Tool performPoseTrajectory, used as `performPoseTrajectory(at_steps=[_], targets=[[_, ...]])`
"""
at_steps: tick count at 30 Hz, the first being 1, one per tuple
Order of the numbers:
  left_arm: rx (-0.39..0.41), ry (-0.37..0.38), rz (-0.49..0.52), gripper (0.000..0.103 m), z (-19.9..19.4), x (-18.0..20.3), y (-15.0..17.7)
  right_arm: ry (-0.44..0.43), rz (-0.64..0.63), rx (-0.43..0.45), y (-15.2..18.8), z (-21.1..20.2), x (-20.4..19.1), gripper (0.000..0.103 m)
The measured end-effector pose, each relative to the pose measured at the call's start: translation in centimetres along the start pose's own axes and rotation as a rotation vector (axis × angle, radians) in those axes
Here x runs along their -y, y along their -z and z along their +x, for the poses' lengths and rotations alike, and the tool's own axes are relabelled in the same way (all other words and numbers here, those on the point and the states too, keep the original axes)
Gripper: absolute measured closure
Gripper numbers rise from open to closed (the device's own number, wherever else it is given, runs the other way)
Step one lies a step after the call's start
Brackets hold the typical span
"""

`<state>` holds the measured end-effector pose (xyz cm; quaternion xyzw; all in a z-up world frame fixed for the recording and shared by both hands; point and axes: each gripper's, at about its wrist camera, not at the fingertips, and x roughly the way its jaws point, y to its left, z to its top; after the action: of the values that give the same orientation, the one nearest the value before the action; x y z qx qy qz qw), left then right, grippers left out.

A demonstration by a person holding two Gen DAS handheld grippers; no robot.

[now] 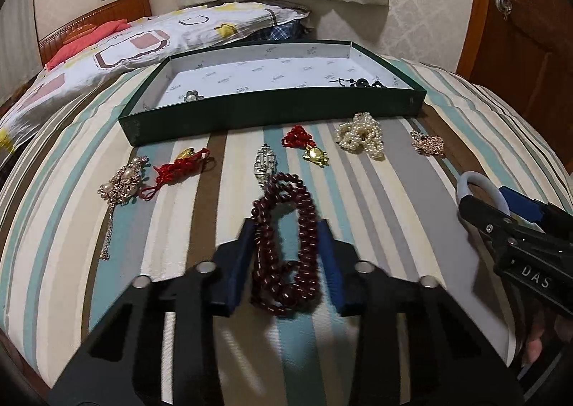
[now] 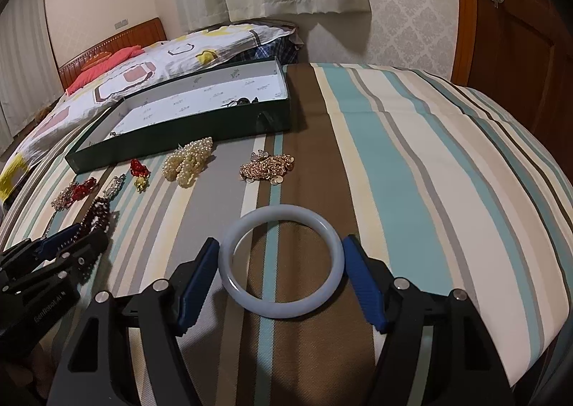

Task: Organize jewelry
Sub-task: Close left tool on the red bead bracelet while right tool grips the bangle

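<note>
A long string of dark red beads (image 1: 308, 223) lies bunched on the striped bedspread, and my left gripper (image 1: 286, 223) is shut on it, one blue pad against each side. The right wrist view shows a pale blue-white bangle (image 2: 283, 210) with my right gripper (image 2: 281, 241) shut on it, both pads touching its rim. That bangle (image 1: 465, 184) and the right gripper (image 1: 481, 200) show at the right edge of the left wrist view. A flat green box (image 1: 272, 112) stands beyond, holding a pearl brooch (image 1: 191, 96) and dark pieces (image 1: 361, 83).
Loose on the spread before the box: a rhinestone brooch (image 1: 123, 184), red cord (image 1: 179, 166), silver brooch (image 1: 265, 164), red knot with gold charm (image 1: 304, 144), pearl cluster (image 1: 360, 135), rose-gold chain (image 1: 428, 144). A patterned quilt (image 1: 143, 44) lies behind; a wooden door (image 2: 519, 47) stands right.
</note>
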<state>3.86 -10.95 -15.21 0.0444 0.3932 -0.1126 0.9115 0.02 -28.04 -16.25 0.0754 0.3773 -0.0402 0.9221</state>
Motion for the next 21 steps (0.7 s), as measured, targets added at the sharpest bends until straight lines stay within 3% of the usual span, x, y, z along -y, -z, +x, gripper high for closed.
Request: performPoseTrajectory(at_steps=[11,21], targets=[[0.004,-0.004,0.006,0.085,-0.09,-0.2,0.08,0.0,-0.004,-0.001,0.02,-0.01,-0.21,0.034],[0.007,-0.009,0.018,0.086,-0.12,-0.08,0.07,0.0,-0.005,0.001,0.06,-0.02,-0.23,0.034]])
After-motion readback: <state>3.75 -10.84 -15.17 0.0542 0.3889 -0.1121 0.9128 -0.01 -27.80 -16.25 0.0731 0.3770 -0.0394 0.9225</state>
